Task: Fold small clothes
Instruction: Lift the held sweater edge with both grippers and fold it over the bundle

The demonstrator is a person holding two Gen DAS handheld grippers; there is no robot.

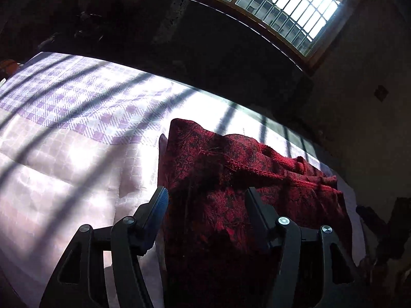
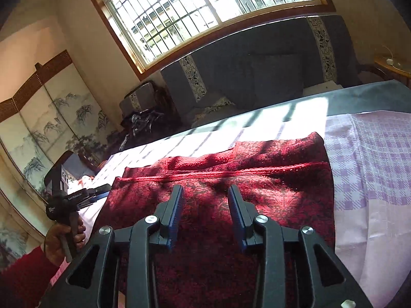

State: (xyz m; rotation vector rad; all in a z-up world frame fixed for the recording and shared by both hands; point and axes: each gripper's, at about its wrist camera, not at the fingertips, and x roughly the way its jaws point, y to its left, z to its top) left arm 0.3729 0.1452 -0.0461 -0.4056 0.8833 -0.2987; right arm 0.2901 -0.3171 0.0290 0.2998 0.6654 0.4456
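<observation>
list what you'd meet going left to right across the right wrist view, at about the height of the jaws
painted folding screen → left gripper held in the person's hand → red garment with the right gripper over it, jaws apart → purple checked bedsheet

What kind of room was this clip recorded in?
Most likely a bedroom in a home. A red garment lies on a bed with a purple checked sheet, below a barred window. A dark headboard and a painted folding screen stand nearby.
</observation>
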